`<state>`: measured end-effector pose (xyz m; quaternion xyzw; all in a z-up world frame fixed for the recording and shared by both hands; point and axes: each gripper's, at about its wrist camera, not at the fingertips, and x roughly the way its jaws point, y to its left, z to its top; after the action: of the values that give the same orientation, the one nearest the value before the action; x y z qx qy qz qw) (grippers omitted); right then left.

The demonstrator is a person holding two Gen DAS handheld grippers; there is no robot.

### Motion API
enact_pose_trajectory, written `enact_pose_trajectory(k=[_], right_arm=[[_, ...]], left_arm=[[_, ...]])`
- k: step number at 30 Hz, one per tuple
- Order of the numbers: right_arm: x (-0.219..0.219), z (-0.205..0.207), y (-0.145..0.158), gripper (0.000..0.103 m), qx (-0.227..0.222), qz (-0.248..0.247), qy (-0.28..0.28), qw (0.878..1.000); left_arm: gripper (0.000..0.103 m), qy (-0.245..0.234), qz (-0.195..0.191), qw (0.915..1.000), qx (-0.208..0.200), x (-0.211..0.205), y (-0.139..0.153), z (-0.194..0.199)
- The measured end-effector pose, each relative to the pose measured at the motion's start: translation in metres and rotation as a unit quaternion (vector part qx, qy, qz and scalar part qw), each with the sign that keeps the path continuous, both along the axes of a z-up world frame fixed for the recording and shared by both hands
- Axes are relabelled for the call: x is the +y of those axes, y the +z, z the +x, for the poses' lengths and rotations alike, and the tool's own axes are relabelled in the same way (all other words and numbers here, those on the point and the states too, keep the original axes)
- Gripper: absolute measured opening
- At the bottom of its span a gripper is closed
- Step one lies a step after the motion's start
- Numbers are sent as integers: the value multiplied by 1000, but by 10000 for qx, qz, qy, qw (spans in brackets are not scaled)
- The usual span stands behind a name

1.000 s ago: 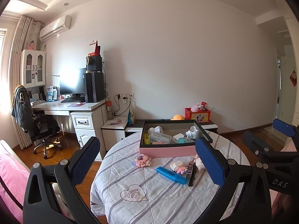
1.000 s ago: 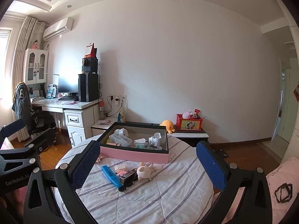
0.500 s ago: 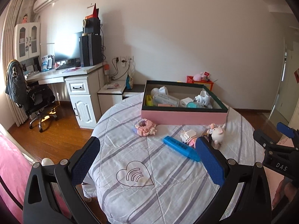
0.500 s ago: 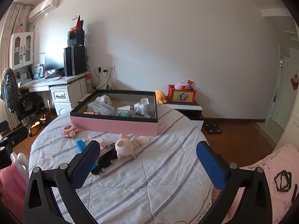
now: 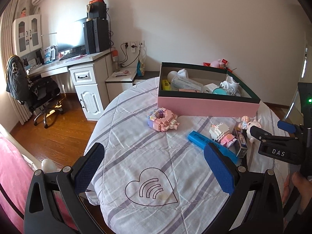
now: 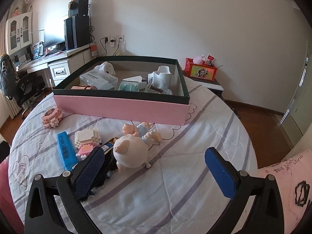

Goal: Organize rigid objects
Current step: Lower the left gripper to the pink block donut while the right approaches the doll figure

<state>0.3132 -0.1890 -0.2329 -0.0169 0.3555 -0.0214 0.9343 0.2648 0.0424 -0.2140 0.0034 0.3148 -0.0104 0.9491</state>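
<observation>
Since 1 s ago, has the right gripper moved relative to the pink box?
Yes. The right gripper has closed in toward the pink box and dropped toward the table, now open near the pig toy.

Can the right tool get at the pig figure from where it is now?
Probably yes: the right tool is open, the pig figure lies just ahead, uncovered. The black item crowding its left side may snag.

The left claw (image 5: 154, 167) is held open above the striped desk (image 5: 136, 136). A pink box (image 5: 206, 107) is set behind a pink brick model (image 5: 162, 118) and a blue case (image 5: 202, 139). The right claw (image 5: 273, 134) is seen at the right.
</observation>
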Motion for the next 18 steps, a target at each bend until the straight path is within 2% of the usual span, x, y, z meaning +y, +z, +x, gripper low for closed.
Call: enact_pose_trajectory(k=[5, 10, 13, 16, 18], right_arm=[[-5, 21, -9, 103, 197, 27, -38, 9998], [-24, 17, -5, 103, 108, 208, -46, 9997], [-28, 11, 1, 103, 43, 36, -113, 9999], [-30, 5, 6, 103, -35, -346, -298, 9990], [-30, 5, 5, 103, 69, -409, -275, 9988]], left_arm=[[103, 3, -1, 9999, 165, 2, -9, 18], [103, 22, 9, 9996, 296, 4, -17, 32], [103, 12, -24, 9994, 351, 5, -20, 35], [103, 46, 2, 9992, 396, 8, -23, 38], [103, 52, -1, 9990, 447, 8, -25, 41]])
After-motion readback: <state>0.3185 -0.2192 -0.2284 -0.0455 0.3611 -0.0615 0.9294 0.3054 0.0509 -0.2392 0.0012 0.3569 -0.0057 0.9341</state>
